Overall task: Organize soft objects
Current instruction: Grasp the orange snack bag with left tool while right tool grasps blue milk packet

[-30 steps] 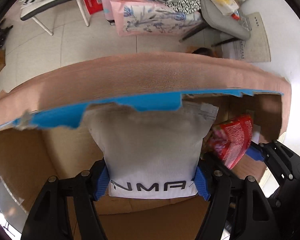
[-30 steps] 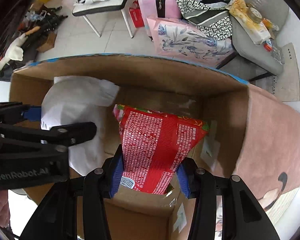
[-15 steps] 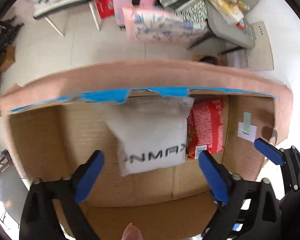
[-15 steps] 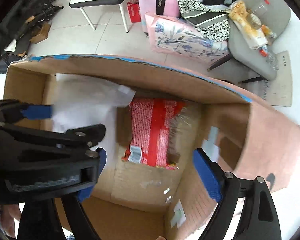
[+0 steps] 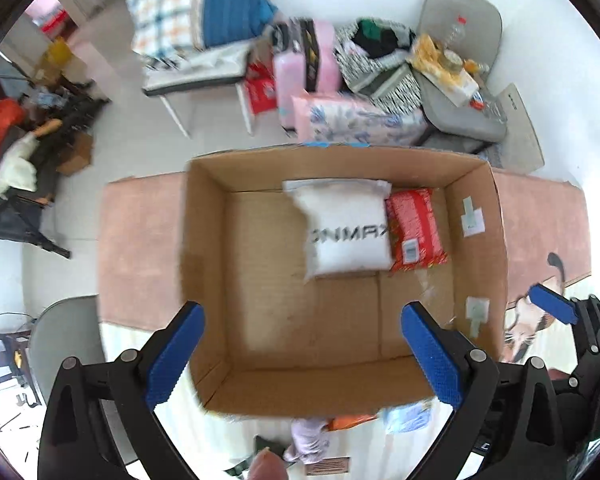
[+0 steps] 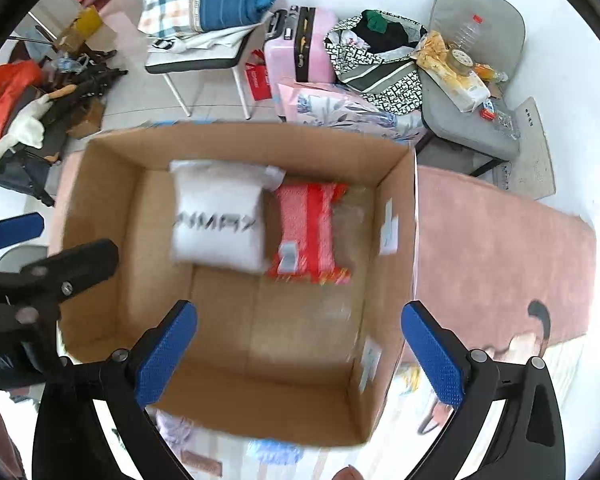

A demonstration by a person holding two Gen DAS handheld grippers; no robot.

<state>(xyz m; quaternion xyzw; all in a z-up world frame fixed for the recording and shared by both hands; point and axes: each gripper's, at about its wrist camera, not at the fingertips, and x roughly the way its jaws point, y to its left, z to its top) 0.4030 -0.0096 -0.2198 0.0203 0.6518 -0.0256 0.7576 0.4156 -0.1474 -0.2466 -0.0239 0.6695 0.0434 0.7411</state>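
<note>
Both our grippers spread wide, holding nothing.

Our left gripper (image 5: 302,354) hangs with its blue-padded fingers (image 5: 175,354) far apart, nothing between them. Our right gripper (image 6: 298,356) matches it, pads (image 6: 434,356) well separated and bare. In the right wrist view our left gripper sits just beside, to the left.

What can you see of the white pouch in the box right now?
The white pouch is a soft, puffy bag in clear wrap with dark lettering across its face. It lies flat on the cardboard box floor by the far wall, its right edge against the red packet. Neither claw touches it.
</note>
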